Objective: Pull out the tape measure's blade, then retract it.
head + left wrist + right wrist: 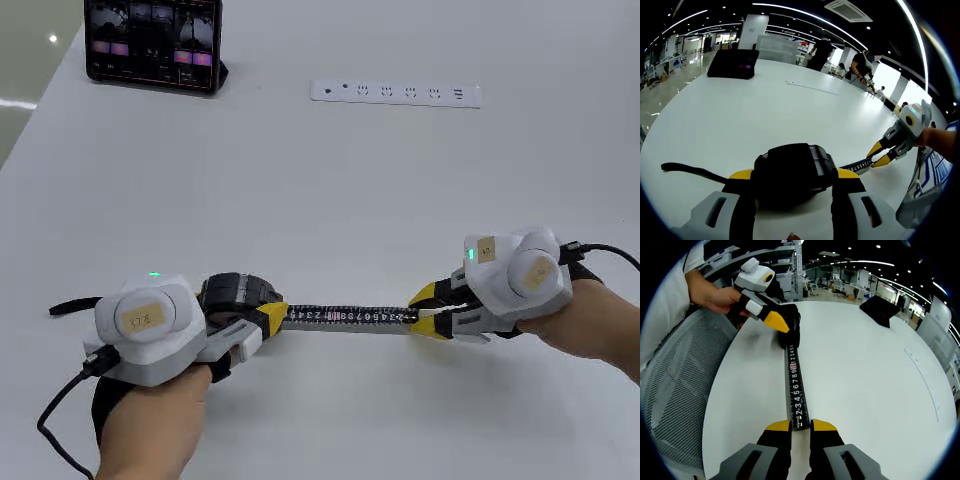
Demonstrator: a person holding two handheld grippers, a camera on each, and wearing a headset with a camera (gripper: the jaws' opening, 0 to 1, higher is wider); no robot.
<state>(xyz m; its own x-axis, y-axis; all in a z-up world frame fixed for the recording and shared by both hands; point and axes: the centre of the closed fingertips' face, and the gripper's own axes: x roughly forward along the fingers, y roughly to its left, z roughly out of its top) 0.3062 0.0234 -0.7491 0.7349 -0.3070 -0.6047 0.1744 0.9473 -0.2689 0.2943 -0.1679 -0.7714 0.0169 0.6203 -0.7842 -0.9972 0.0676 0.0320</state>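
Observation:
A black tape measure case [238, 294] lies on the white table [320, 190] at the lower left, and my left gripper [262, 322] is shut on it. Its dark blade [350, 317] with white numbers runs flat to the right across the table. My right gripper [428, 312] is shut on the blade's end. The left gripper view has the case [792, 172] held between the yellow-tipped jaws, with the blade [857, 166] leading off to the right gripper [880, 155]. Along the right gripper view the blade [796, 390] stretches from my right gripper [801, 427] to the case [790, 325].
A dark tablet [153, 42] stands at the table's far left, and a white power strip [395, 92] lies at the far middle. The case's black strap [72, 306] trails to the left. A mesh chair [675, 405] stands beside the table edge.

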